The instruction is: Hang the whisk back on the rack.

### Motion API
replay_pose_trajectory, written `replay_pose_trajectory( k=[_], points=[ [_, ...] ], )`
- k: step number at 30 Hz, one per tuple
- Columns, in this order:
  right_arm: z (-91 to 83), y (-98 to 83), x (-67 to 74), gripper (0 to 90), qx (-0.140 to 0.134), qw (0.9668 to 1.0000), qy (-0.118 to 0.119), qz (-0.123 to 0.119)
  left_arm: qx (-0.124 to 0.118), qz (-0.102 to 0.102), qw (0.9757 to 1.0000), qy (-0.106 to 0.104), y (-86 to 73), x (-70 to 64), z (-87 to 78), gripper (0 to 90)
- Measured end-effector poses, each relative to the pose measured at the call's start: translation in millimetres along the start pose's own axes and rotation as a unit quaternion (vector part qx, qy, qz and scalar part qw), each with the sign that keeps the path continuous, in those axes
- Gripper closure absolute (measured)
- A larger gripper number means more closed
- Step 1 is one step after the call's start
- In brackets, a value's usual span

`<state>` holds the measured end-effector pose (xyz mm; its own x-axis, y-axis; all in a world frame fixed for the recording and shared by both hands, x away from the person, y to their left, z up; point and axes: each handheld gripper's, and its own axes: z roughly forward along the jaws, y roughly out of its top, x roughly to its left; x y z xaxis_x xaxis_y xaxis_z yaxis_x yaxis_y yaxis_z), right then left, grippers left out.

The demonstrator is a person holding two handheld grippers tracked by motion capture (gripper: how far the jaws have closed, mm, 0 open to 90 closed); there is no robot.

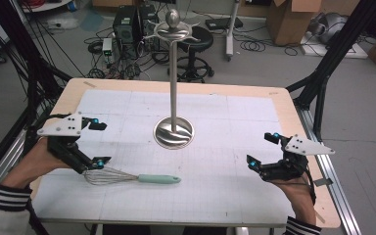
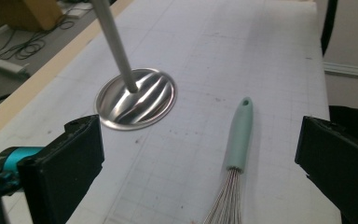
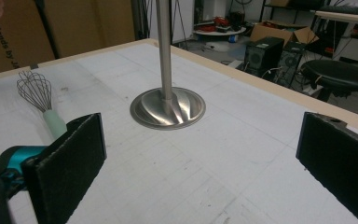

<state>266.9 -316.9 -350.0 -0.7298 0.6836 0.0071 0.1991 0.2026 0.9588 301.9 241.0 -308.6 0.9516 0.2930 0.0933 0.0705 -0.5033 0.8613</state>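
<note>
One broad worktop (image 1: 127,205) carries a tall metal stand (image 1: 174,88) at its middle, and nearer the person a whisk (image 1: 127,177) lies flat, wire end toward the left hand-held gripper (image 1: 99,143), mint handle pointing right. Both jaws of that gripper are spread wide around the wires, while the right hand-held gripper (image 1: 262,149) hangs open well apart. Looks light, with springy, slippery wires, so I'd pinch the stiff handle (image 2: 240,135).

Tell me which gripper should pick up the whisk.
Left, probably. The left gripper is open right beside the whisk, at its wire end, and the left gripper view shows the whisk lying between its jaws. The right gripper, also open, sits across the table, far from the handle.
</note>
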Motion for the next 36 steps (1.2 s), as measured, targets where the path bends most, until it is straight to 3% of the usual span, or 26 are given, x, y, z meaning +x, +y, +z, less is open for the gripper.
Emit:
replay_pose_trajectory(
  k=[2, 6, 11, 17, 19, 22, 23, 28, 30, 32, 33, 36],
  points=[
    [0.7, 0.6, 0.9, 0.2, 0.001, 1.0, 0.001, -0.003, 0.018, 0.002, 0.9997, -0.016, 3.2, 3.2, 11.0, 1.7],
    [1.5, 0.5, 1.2, 0.2, 0.001, 1.0, 0.0, -0.002, 0.039, 0.014, 0.9987, -0.029, 9.0, 3.5, 24.1, 1.7],
    [2.9, -0.5, 0.2, 0.2, -0.002, 1.0, 0.002, 0.0, 0.051, 0.022, 0.9981, -0.025, 16.0, 2.9, 36.1, 1.7],
    [3.6, 0.5, 0.9, 0.2, -0.004, 1.0, 0.004, -0.002, 0.061, 0.031, 0.9968, -0.04, 19.8, 0.2, 51.4, 1.7],
    [3.9, 0.8, 1.1, 0.2, -0.004, 1.0, 0.004, -0.002, 0.076, 0.04, 0.995, -0.052, 20.6, -1.9, 59.5, 1.7],
    [4.1, 0.6, 1.3, 0.2, -0.004, 1.0, 0.005, 0.002, 0.084, 0.044, 0.9942, -0.05, 20.9, -3.8, 65.6, 1.7],
    [4.4, 0.4, 1.4, 0.2, -0.004, 1.0, 0.005, 0.002, 0.092, 0.052, 0.9929, -0.054, 21.3, -5.4, 71.6, 1.7],
    [4.3, 0.6, 1.5, 0.2, -0.004, 1.0, 0.006, 0.001, 0.097, 0.057, 0.9917, -0.062, 23.7, -9.4, 83.7, 1.7],
    [4.4, 0.4, 1.4, 0.2, -0.004, 1.0, 0.007, 0.001, 0.11, 0.057, 0.9896, -0.074, 25.3, -10.9, 92.2, 1.8],
    [4.7, 0.1, 1.1, 0.2, -0.005, 1.0, 0.007, -0.001, 0.114, 0.054, 0.9889, -0.079, 25.2, -12.2, 95.5, 1.8],
    [5.2, -0.2, 1.4, 0.2, -0.003, 1.0, 0.009, 0.002, 0.125, 0.062, 0.9867, -0.084, 25.5, -13.1, 101.6, 1.8],
    [5.8, -0.3, 1.4, 0.2, -0.003, 0.9999, 0.01, 0.002, 0.13, 0.064, 0.9855, -0.088, 25.4, -15.2, 108.1, 1.8]
  ],
)
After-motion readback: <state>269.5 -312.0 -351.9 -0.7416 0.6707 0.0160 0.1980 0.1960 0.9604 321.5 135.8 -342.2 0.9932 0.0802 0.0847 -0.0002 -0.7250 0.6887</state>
